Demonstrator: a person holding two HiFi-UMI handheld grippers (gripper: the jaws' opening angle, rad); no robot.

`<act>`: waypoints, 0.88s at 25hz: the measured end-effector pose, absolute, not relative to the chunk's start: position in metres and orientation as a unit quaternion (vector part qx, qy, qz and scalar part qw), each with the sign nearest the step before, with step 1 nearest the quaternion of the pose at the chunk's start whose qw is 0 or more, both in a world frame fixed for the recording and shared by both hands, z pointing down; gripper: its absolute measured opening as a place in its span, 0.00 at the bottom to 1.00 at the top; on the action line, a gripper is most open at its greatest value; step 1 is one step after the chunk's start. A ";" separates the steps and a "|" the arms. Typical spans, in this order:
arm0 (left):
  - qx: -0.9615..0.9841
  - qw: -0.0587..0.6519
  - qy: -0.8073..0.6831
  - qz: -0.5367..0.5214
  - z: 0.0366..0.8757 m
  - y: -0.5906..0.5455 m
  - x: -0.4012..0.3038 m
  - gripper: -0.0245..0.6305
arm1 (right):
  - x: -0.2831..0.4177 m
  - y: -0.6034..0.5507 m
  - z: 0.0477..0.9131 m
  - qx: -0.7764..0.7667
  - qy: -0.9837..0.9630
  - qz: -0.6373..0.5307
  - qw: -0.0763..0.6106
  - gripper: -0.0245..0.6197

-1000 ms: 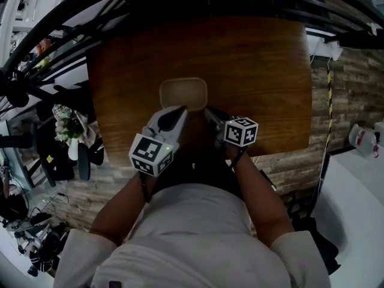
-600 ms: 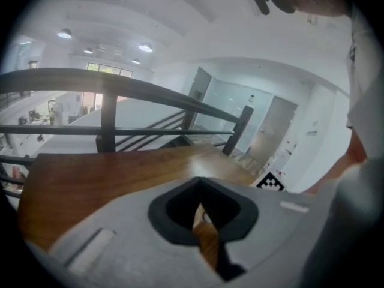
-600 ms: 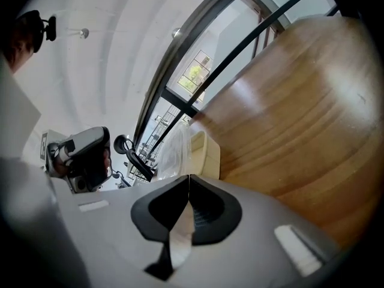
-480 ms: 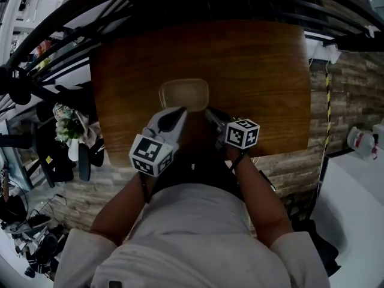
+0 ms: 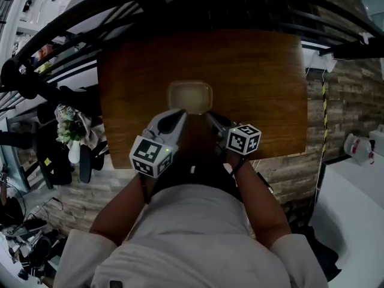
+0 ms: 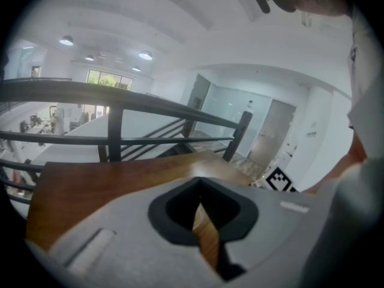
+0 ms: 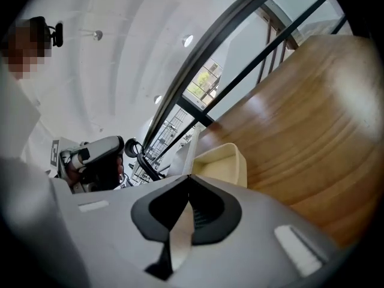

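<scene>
1. Forearms: both reach forward from the torso with elbows out and converge toward the tub (image 5: 190, 96). Each hand is closed round a gripper handle, with the marker cube on top.
2. Left gripper (image 5: 180, 114): it is angled inward, and its tip is just short of the tub's near left corner. Contact with the tub cannot be confirmed. In the left gripper view the jaws are together, tip against tip, with nothing between them. Only wood grain shows through the slit behind the tips.
3. Right gripper (image 5: 210, 116): it is angled inward as a mirror of the left, and its tip is just short of the tub's near right corner. In the right gripper view the jaws are pressed together and hold nothing. The tub lies just ahead of the tips, slightly to their right.
4. Tub: it is pale beige and rectangular with rounded corners, and it stands upright, open side up, on the table (image 5: 264, 71). Its interior reads as plain and pale. The head view is too blurred to identify any contents.
5. Table: dark wood extends past the tub on every side, farthest beyond it and to its right.
6. Beyond the tub, past the table's far edge, runs a dark railing (image 5: 120, 11).
7. Left of the tub, off the table, stands a vase (image 5: 72, 149) of flowers.
</scene>
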State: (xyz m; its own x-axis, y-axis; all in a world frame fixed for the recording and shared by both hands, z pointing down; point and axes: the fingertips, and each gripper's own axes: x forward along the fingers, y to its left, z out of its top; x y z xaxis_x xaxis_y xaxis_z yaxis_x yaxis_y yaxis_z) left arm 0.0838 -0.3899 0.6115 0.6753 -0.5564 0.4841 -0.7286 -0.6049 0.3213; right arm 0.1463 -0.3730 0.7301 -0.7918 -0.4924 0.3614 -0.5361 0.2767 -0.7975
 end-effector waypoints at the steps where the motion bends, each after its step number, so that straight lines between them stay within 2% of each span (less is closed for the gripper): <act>1: 0.880 0.251 -0.366 0.168 0.609 -0.388 0.083 0.04 | 0.145 -0.372 0.725 0.321 -0.800 0.507 0.018 0.05; 22: 0.897 0.196 -0.376 0.122 0.524 -0.360 0.046 0.04 | 0.128 -0.349 0.594 0.327 -0.847 0.419 0.001 0.05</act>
